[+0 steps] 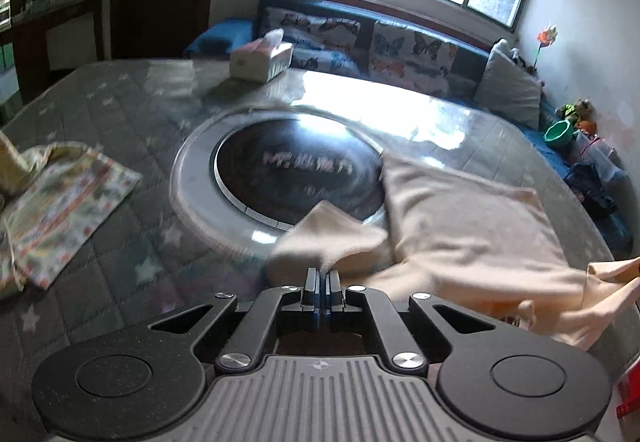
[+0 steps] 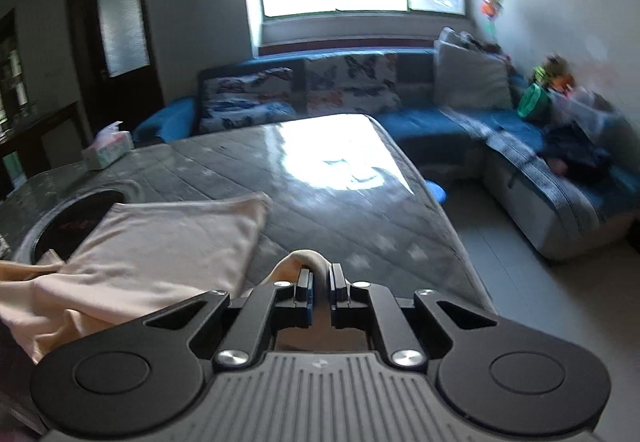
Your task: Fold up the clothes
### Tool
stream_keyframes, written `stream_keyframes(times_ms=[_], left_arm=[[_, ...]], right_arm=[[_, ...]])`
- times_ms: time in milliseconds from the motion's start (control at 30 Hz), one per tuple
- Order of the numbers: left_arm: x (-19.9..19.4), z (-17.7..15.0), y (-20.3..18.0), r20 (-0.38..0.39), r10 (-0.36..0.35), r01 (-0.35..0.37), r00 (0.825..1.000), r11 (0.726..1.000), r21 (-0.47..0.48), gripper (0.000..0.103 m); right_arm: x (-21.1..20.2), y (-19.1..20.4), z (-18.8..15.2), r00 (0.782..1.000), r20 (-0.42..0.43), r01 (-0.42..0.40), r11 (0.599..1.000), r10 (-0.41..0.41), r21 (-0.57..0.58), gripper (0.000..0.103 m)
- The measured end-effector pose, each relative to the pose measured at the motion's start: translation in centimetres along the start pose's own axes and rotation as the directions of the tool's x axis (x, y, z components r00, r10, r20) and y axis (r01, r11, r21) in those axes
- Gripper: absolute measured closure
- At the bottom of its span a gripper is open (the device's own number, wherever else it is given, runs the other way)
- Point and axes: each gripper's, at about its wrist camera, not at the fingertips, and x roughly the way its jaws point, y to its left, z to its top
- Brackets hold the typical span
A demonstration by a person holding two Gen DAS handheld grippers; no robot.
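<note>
The beige garment (image 1: pixel 472 226) lies on the table (image 1: pixel 120 114), partly over its round inset cooktop (image 1: pixel 296 170), long axis running from the near edge away toward the sofa (image 2: pixel 420 122). The left gripper (image 1: pixel 321 276) pinches one near fold; the right gripper (image 2: pixel 319 280) is clamped on another. Left of the cooktop lies a floral cloth (image 1: pixel 60 210); beyond it, a tissue box (image 1: pixel 262 58).

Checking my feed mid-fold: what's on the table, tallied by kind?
Garments: 2, beige one pinched by left claw and right claw; printed one
Tissue boxes: 1
Round inset plates: 1
Total: 4
</note>
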Motion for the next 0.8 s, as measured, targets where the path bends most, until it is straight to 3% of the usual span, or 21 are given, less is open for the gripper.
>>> stream_keyframes(times_ms=[233, 367, 433, 667, 800], left_arm=[[1.2, -2.0, 0.9, -0.090, 0.009, -0.010, 0.996, 1.000, -0.006, 0.100], [1.2, -2.5, 1.1, -0.114, 0.003, -0.004, 0.993, 1.000, -0.004, 0.096], [0.9, -2.6, 0.8, -0.110, -0.006, 0.008, 0.994, 1.000, 0.023, 0.093], [-1.1, -2.5, -1.1, -0.070, -0.077, 0.085, 0.995, 0.989, 0.122, 0.084], [-1.4, -2.3, -3.0, -0.058, -0.142, 0.150, 0.988, 0.975, 0.165, 0.082]], right_arm=[[0.6, -2.7, -3.3, 0.992, -0.114, 0.064, 0.997, -0.058, 0.052, 0.095], [0.2, -3.5, -4.2, 0.987, -0.155, 0.061, 0.996, -0.050, 0.065, 0.081], [-0.2, -3.3, -4.4, 0.985, -0.168, 0.051, 0.998, -0.045, 0.032, 0.080], [-1.5, -1.2, -3.1, 0.993, -0.121, 0.000, 0.996, -0.011, -0.093, 0.075], [0.0, 0.9, -2.1, 0.994, -0.109, -0.045, 0.984, 0.026, -0.170, 0.073]])
